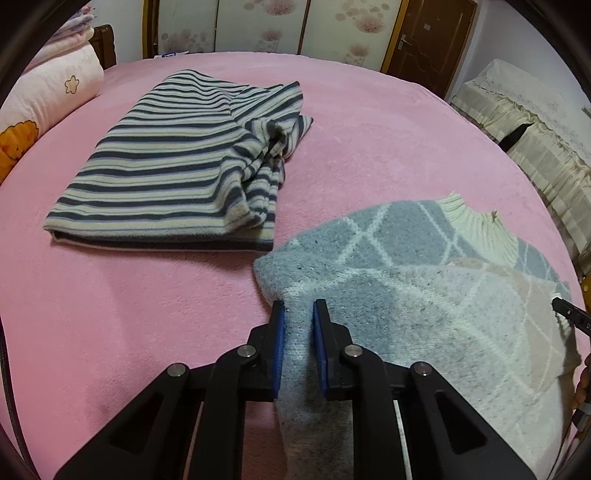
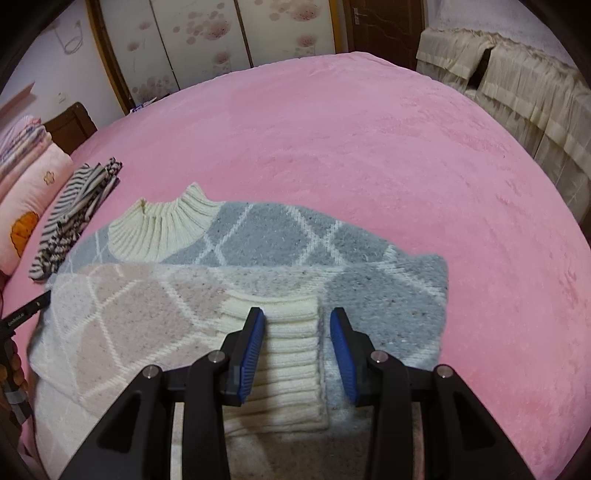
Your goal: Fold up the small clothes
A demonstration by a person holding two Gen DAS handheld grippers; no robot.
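A grey, cream and beige diamond-pattern sweater (image 1: 424, 295) lies on the pink bed (image 1: 369, 140). My left gripper (image 1: 299, 310) is shut on its left edge, and a fold of the knit is pinched between the blue pads. In the right wrist view the same sweater (image 2: 258, 236) lies flat with its ribbed collar (image 2: 162, 229) at the far left. My right gripper (image 2: 297, 317) is open just above it. A cream ribbed cuff (image 2: 291, 354) lies between its fingers, with a gap at the right pad. A folded striped garment (image 1: 177, 162) rests further back on the left.
Pillows (image 1: 48, 85) are stacked at the bed's left end. Cream-covered furniture (image 1: 535, 122) stands past the right edge of the bed. A flowered wardrobe (image 2: 207, 33) and a brown door (image 1: 428, 37) are behind it. Pink blanket (image 2: 369, 147) stretches beyond the sweater.
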